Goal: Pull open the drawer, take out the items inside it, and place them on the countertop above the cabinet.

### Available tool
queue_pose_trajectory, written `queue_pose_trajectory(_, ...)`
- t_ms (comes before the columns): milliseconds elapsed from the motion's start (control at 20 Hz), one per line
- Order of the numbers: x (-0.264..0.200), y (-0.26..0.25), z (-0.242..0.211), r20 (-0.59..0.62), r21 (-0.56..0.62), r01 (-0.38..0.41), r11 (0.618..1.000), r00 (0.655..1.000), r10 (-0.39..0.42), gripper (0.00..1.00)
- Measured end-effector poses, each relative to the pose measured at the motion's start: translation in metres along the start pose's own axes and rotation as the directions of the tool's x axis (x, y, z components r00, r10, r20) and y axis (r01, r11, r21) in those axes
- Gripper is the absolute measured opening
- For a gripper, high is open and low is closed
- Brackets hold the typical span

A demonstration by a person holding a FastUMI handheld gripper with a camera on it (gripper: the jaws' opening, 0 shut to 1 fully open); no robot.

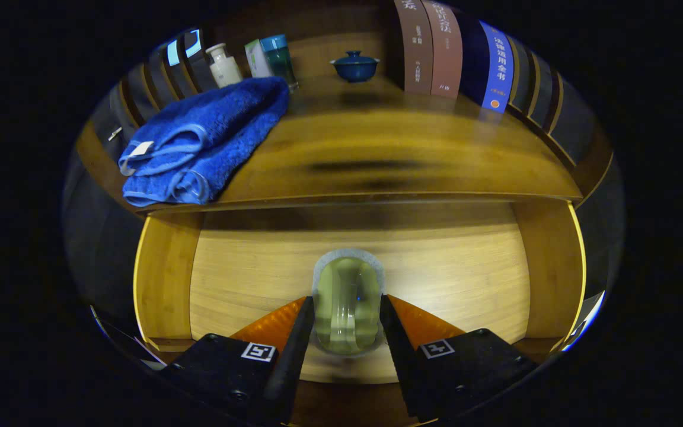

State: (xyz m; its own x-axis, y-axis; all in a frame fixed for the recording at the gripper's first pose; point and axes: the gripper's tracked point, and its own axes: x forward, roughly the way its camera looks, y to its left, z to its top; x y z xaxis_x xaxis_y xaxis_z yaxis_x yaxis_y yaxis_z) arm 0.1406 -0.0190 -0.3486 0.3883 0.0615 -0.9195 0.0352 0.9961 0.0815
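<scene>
On the countertop [377, 148], at about ten o'clock from the fingers, a folded blue towel [199, 142] is lying, its edge reaching over the front lip. Behind it, small bottles [224, 64] and a teal cup [279, 58] are standing. At twelve o'clock a dark blue lidded bowl [354, 65] is sitting far back, and at one o'clock a row of books [454, 50] is standing upright.

Below the countertop, the drawer [166, 279] is standing pulled open, and its wooden floor is looking bare except for one thing. The gripper [347, 320] is reaching into the drawer, and a greenish translucent ring [347, 296], which looks like a roll of tape, is standing on edge between the two fingers. Both fingers are pressing on its sides, so the jaws are pinching it.

I judge the taking-out step is in hand. The next move is calling for a straight lift clear of the drawer front, then forward over the lip, toward the free wood at twelve o'clock, right of the towel.
</scene>
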Motion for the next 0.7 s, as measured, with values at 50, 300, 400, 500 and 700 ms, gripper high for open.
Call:
queue_pose_trajectory(50, 0.007, 0.000, -0.001, -0.017, -0.005, 0.005, 1.000, 1.000, -0.005, 0.73)
queue_pose_trajectory(300, 0.017, 0.001, -0.015, -0.016, -0.024, 0.002, 1.000, 1.000, -0.003, 0.24)
queue_pose_trajectory(400, 0.007, 0.003, -0.003, -0.015, -0.025, -0.009, 1.000, 1.000, 0.009, 0.18)
queue_pose_trajectory(500, 0.003, 0.005, -0.005, -0.012, -0.027, -0.017, 0.999, 1.000, 0.017, 0.18)
queue_pose_trajectory(700, -0.033, 0.005, -0.006, 0.081, -0.033, -0.040, 0.999, 0.996, 0.042, 0.18)
